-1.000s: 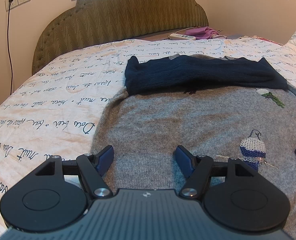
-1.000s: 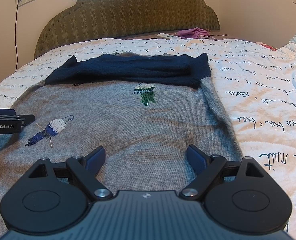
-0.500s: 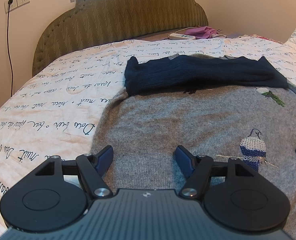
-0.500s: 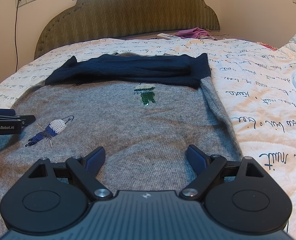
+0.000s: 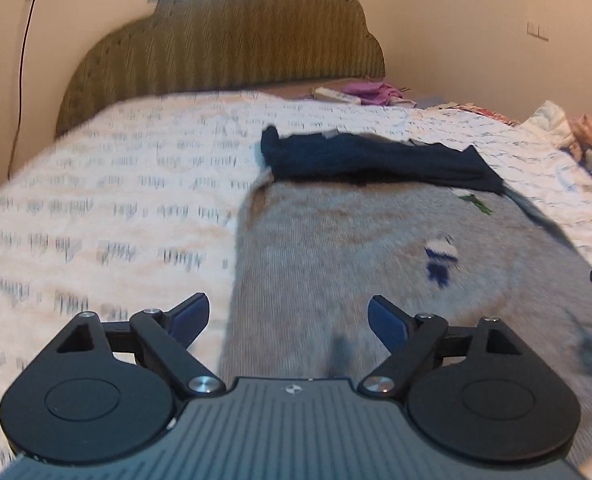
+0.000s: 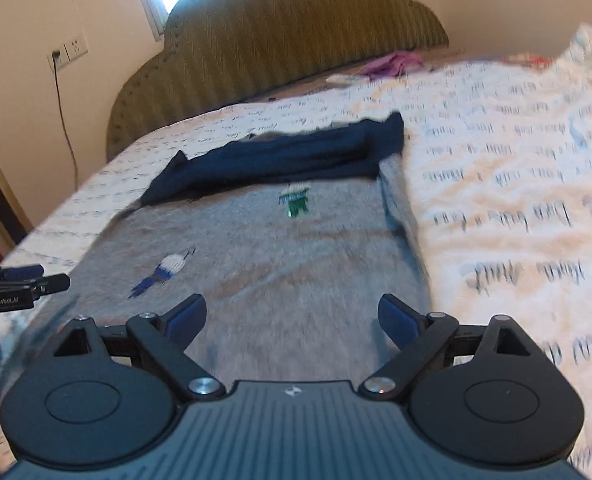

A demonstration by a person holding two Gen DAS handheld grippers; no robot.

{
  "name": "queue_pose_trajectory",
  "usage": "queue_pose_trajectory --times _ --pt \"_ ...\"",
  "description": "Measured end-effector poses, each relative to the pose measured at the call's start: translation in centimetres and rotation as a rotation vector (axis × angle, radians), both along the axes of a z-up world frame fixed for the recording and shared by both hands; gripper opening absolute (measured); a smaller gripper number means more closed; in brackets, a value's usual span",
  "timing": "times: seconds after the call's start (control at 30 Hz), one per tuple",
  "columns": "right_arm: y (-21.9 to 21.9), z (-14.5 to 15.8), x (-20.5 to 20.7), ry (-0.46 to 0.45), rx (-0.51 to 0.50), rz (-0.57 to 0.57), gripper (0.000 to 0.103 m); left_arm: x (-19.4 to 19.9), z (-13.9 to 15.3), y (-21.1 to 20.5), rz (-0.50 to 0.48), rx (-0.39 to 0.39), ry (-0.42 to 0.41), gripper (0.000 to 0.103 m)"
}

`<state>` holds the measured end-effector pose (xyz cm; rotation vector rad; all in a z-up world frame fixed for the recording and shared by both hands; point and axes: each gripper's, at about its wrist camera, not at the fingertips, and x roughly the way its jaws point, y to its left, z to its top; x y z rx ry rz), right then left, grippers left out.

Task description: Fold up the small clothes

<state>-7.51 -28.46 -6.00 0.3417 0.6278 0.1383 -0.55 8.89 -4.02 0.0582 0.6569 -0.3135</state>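
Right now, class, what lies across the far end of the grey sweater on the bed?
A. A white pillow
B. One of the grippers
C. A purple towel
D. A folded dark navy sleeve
D: a dark navy sleeve lies folded across the far end of the grey sweater, while both open grippers, left gripper and right gripper, hover at its near hem.

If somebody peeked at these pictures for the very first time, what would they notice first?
Probably the big grey sweater spread flat on the bed, with a little blue-and-white bird stitched on it and dark navy sleeves folded across its far end. Next, the two open black claws, left and right, low in front over the near hem. Behind stands the tall olive-green headboard.
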Motion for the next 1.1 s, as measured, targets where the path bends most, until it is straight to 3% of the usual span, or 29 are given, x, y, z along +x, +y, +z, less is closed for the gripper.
queue_pose_trajectory --times 0.1,0.23,0.33,0.43,0.57,0.67,0.77,0.9,0.97,1.0,1.03,1.07,1.1 --pt "-2.0 -0.8 -1.9 0.062 0.093 -0.014 0.094 -1.4 -0.9 1.4 -0.005 -0.046 0.083 0.088" --pt "-3.1 -0.8 -4.4 0.081 0.074 -0.048 0.094 -2.5 -1.7 2.2 -0.040 -0.105 0.155 0.088" --pt "-4.4 -1.0 -5.9 0.095 0.117 -0.071 0.094 -2.8 -2.1 2.4 -0.073 -0.159 0.190 0.089" --pt "-5.7 -2.2 -6.6 0.156 0.261 -0.038 0.094 -2.8 -2.1 2.7 -0.096 -0.203 0.214 0.089" --pt "-6.1 -2.8 -7.3 0.179 0.382 0.034 0.094 -2.4 -2.0 4.1 -0.120 -0.319 0.292 0.089" --pt "-6.7 -3.4 -7.5 0.207 0.530 0.085 0.094 -2.3 -2.2 4.8 -0.143 -0.388 0.357 0.089" --pt "-6.1 -3.8 -7.5 0.231 0.580 0.133 0.094 -2.2 -2.3 4.9 -0.133 -0.394 0.377 0.086" --pt "-5.5 -3.8 -7.3 0.239 0.589 0.144 0.093 -1.6 -2.1 5.1 -0.108 -0.385 0.404 0.074" --pt "-5.8 -4.0 -7.1 0.242 0.605 0.142 0.086 -1.4 -2.1 5.3 -0.105 -0.371 0.411 0.067" --pt "-6.0 -4.1 -7.1 0.248 0.606 0.136 0.078 -1.4 -2.0 5.3 -0.104 -0.357 0.411 0.057" --pt "-6.5 -4.3 -7.1 0.252 0.613 0.124 0.065 -1.4 -2.0 5.2 -0.104 -0.340 0.413 0.048" --pt "-6.7 -4.5 -7.2 0.259 0.619 0.113 0.055 -1.3 -2.0 5.2 -0.106 -0.324 0.415 0.046" --pt "-6.9 -4.8 -7.2 0.271 0.614 0.105 0.034 -1.3 -2.0 5.3 -0.113 -0.326 0.420 0.045"
